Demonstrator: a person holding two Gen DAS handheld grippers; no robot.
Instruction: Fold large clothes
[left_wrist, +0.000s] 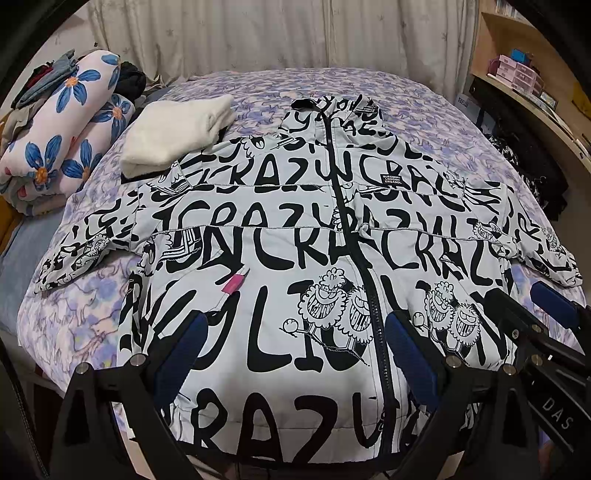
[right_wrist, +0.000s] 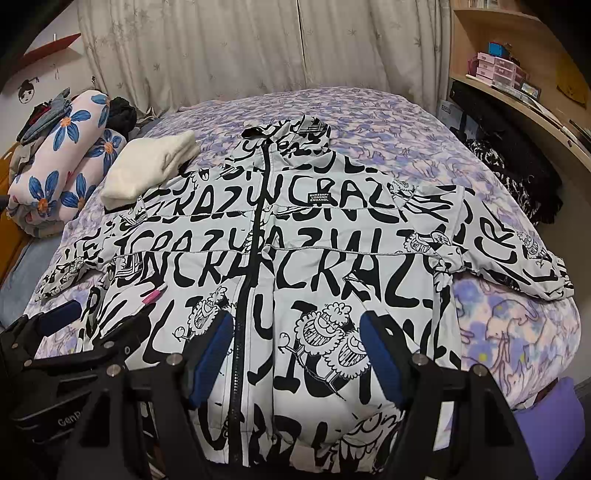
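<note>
Jacket (left_wrist: 295, 236) is lying flat and zipped on the bed (left_wrist: 424, 110), front up, its long axis running straight away from both grippers, collar far, hem nearest, sleeves spreading out to each side. Left gripper (left_wrist: 295, 350) is hovering over the hem just left of the zipper (left_wrist: 354, 236), jaws gaping wide and holding nothing. Right gripper (right_wrist: 295, 354) is hovering just beside it, right of the zipper, equally wide and empty. Each sleeve is lying nearer its own-side gripper.
</note>
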